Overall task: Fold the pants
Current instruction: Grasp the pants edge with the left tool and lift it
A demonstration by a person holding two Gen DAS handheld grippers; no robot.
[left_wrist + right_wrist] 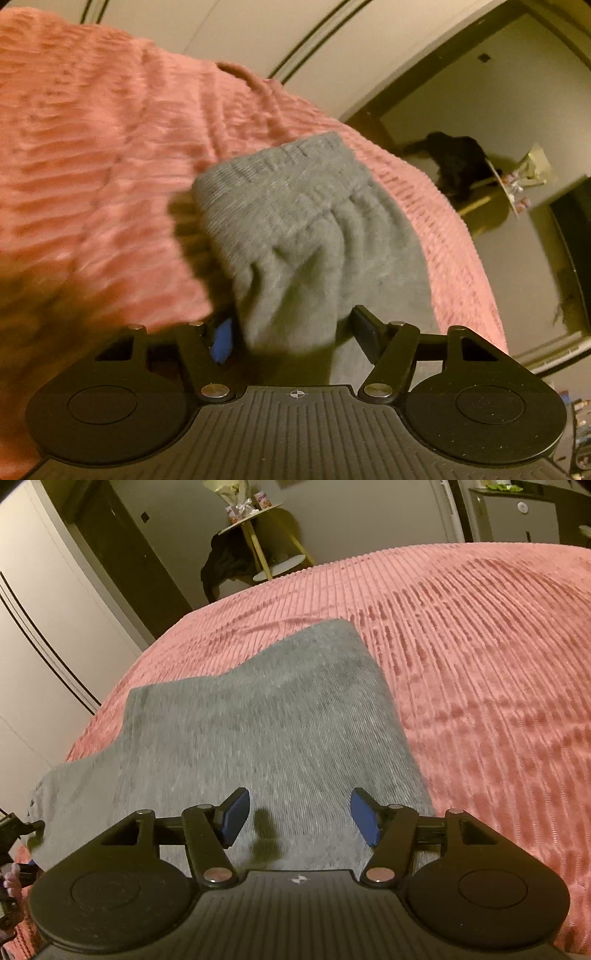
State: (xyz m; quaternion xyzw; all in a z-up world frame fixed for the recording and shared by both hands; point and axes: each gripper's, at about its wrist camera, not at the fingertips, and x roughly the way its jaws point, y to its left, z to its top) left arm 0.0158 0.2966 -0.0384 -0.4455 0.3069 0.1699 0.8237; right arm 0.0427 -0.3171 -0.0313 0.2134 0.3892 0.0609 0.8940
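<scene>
One garment: a single pair of grey pants (258, 716) lies on the pink ribbed bedspread (480, 646), partly flat and already doubled, judging by the stepped edges in the right wrist view.
Two tools: left gripper (291, 332) and right gripper (299, 819), one in each of the person's hands.
Left gripper state: the fingers stand apart, with a bunch of grey cloth between them; the ribbed waistband (273, 177) rises just ahead of it. Whether the pads truly pinch the cloth I cannot tell, since the fabric hides the inner faces.
Right gripper state: spread wide and holding nothing, both blue pads (236, 816) bare, hovering just above the flat grey panel.
Where the pants are: near the bed's edge, waistband end at the left tool, flat part under the right tool.
Step in hand: by my judgement, a fold in progress, the left tool lifting or carrying the waistband end.
Next move calls for: a firm pinch on the left, and the right tool pressing or gripping the flat layer so it does not drag.
Other things counted: one round side table (258, 520); one dark heap of cloth (225, 565) beside it.
</scene>
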